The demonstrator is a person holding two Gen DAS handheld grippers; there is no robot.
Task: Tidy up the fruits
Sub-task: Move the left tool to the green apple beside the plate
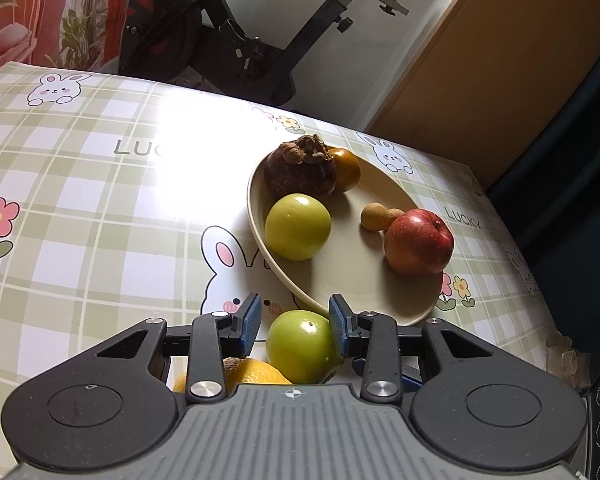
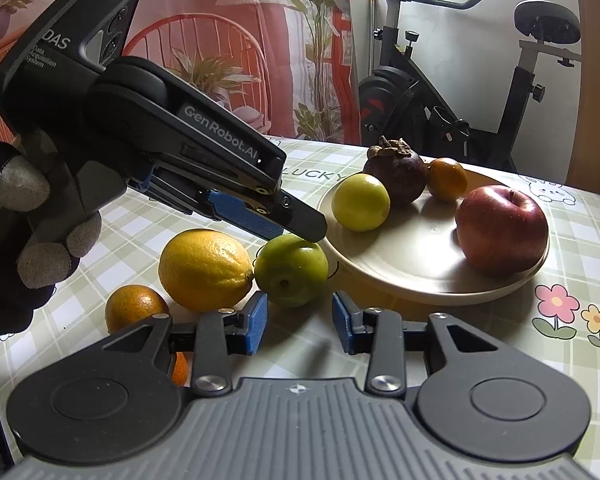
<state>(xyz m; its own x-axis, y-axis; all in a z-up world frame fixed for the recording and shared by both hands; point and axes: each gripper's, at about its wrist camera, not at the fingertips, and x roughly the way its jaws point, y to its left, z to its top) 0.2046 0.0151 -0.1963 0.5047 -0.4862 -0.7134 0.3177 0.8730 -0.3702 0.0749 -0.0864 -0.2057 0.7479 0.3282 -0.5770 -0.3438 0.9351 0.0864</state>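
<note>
A beige plate (image 1: 384, 304) (image 2: 420, 284) holds a dark mangosteen (image 1: 300, 170), a small orange (image 1: 346, 168), a yellow-green fruit (image 1: 298, 227), a red apple (image 1: 418, 242) (image 2: 502, 230) and two small tan fruits (image 1: 374, 217). A green fruit (image 1: 300, 346) (image 2: 292, 276) lies on the tablecloth just in front of the plate's rim. My left gripper (image 1: 295, 300) (image 2: 308, 236) is open and straddles it; the right pad touches it, while a gap shows at the left pad. My right gripper (image 2: 300, 300) stands open just short of the same fruit, with nothing between its fingers.
A lemon (image 2: 206, 268) touches the green fruit's left side, and an orange (image 2: 136, 306) lies nearer to me. A gloved hand (image 2: 24, 216) holds the left gripper. An exercise bike (image 2: 440, 92) and a wooden cabinet (image 1: 480, 60) stand beyond the table's far edge.
</note>
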